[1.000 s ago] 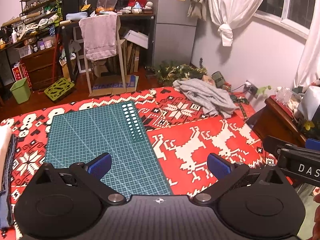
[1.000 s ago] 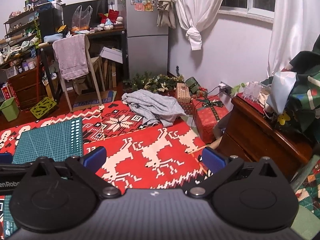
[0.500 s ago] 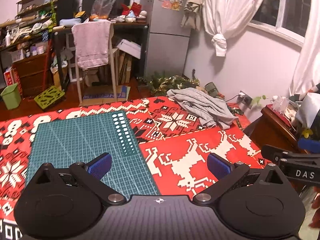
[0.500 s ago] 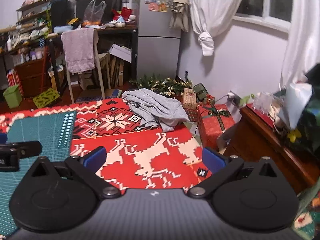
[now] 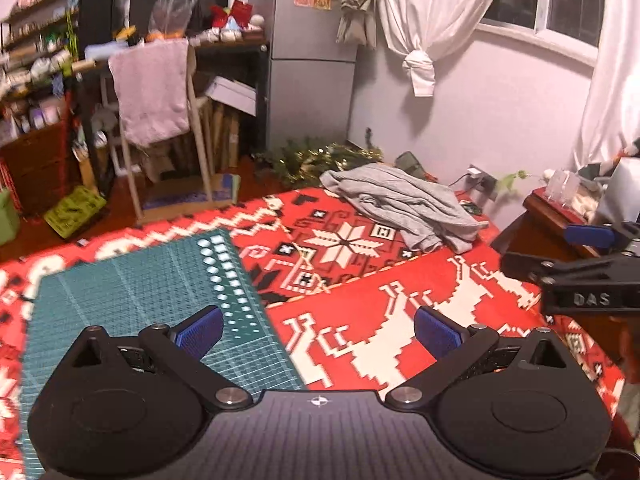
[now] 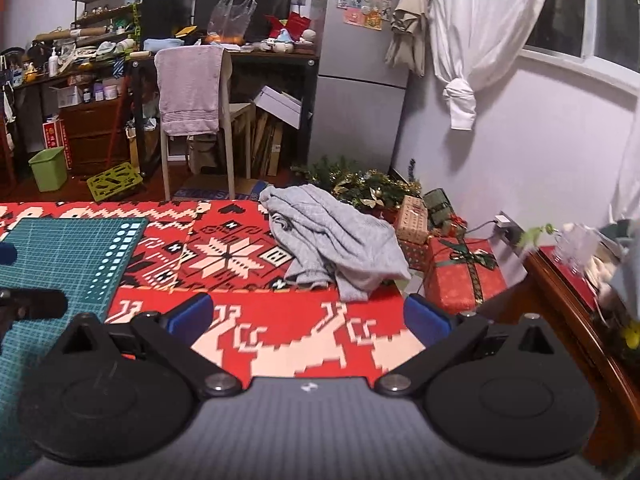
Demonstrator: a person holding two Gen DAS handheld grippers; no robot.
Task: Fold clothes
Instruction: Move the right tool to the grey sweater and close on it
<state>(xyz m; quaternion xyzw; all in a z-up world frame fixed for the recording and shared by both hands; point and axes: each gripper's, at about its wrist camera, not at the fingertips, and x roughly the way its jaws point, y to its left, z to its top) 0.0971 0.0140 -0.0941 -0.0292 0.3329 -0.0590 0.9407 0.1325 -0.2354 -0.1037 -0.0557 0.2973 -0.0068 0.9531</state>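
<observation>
A crumpled grey garment [image 5: 404, 206] [image 6: 332, 240] lies at the far right corner of the red patterned tablecloth [image 5: 420, 320] [image 6: 280, 320]. My left gripper [image 5: 316, 334] hovers over the cloth near the green cutting mat [image 5: 140, 304] [image 6: 72, 252], open with nothing between its blue pads. My right gripper [image 6: 306, 318] is open too and empty, short of the garment. In the left wrist view the right gripper [image 5: 580, 264] shows at the right edge.
A wooden side table [image 6: 580, 320] stands right of the table, with wrapped gift boxes [image 6: 464, 276] and tinsel greenery on the floor behind. A chair with a pink towel [image 6: 190, 88], shelves and a grey fridge [image 6: 356, 92] fill the back of the room.
Both grippers have swung right and moved forward, so the grey garment now looks closer and more central. Both stay open and empty.
</observation>
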